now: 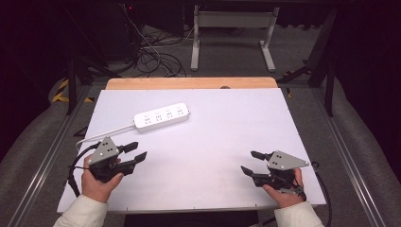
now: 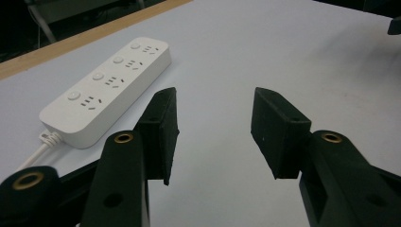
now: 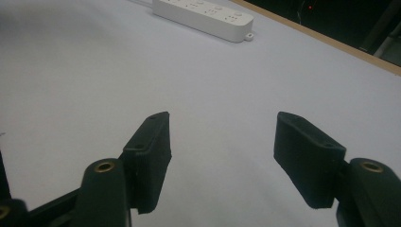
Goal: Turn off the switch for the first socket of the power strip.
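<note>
Start position, nothing grasped. Left gripper (image 1: 134,152) and right gripper (image 1: 251,162) spread wide, empty, near table's (image 1: 213,142) front corners. Power strip (image 1: 162,117) toward far-left edge. Next, probably: reach toward strip.

No text, label or number is readable on anything here.

Place: lab or workshop.
Evidence: white table (image 1: 198,156); beyond it, tangled floor cables (image 1: 153,56), metal stand (image 1: 231,33), dark surroundings.
</note>
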The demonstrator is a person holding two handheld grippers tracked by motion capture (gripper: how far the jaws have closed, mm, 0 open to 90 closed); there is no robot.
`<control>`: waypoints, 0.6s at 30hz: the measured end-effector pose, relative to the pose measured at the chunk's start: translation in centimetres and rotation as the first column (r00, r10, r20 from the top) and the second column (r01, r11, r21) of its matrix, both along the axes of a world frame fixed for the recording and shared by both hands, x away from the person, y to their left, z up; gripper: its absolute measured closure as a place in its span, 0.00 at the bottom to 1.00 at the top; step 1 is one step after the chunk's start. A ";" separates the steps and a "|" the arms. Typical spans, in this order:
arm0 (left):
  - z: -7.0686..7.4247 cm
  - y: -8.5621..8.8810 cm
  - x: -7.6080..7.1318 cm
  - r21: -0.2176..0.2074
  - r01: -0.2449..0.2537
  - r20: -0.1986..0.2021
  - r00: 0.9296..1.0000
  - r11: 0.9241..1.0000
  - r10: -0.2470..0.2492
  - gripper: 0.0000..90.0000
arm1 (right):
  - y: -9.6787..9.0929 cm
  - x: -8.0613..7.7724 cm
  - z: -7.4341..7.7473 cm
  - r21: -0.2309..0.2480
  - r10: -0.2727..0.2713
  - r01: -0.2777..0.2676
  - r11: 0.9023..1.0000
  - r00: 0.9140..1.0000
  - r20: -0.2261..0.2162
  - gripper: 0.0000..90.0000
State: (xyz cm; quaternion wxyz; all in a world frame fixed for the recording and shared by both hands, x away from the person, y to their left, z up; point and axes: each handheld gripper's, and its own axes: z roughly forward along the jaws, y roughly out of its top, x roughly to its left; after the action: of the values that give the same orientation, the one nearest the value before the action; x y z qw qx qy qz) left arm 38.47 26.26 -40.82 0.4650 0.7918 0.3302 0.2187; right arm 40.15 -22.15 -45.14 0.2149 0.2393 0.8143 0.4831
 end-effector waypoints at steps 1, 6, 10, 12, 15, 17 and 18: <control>0.1 0.0 0.2 0.008 0.001 0.006 1.000 1.000 -0.001 0.60 | 0.0 0.0 0.0 0.000 0.000 0.000 1.000 1.000 0.001 0.42; 0.4 -0.5 0.6 0.039 0.015 -0.005 1.000 0.999 -0.015 0.63 | 0.0 0.0 0.0 0.000 0.001 -0.001 1.000 1.000 0.002 0.42; 1.0 -0.6 1.2 0.061 0.025 -0.003 1.000 0.998 -0.025 0.66 | -0.1 0.1 0.0 0.001 0.006 -0.006 1.000 1.000 -0.006 0.42; 1.1 -0.7 1.3 0.065 0.028 -0.002 1.000 0.998 -0.028 0.66 | -0.1 0.1 0.0 0.003 0.005 -0.005 1.000 1.000 -0.005 0.42; 1.6 -0.7 1.7 0.072 0.031 -0.009 0.999 0.997 -0.031 0.67 | -0.1 0.1 0.0 0.004 0.004 -0.004 1.000 1.000 -0.007 0.42; 1.7 -0.8 1.8 0.067 0.037 -0.014 0.999 0.997 -0.036 0.69 | -0.1 0.1 0.0 0.006 0.002 -0.002 1.000 1.000 -0.008 0.42; 1.7 -0.8 1.8 0.067 0.037 -0.014 0.999 0.997 -0.036 0.70 | -0.1 0.1 0.0 0.006 0.002 -0.002 1.000 1.000 -0.008 0.42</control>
State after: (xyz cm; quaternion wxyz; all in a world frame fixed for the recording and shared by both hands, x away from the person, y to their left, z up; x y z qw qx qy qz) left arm 40.28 25.51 -39.10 0.4401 0.8142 0.3111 0.2159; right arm 40.20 -22.24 -45.13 0.2103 0.2410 0.8140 0.4849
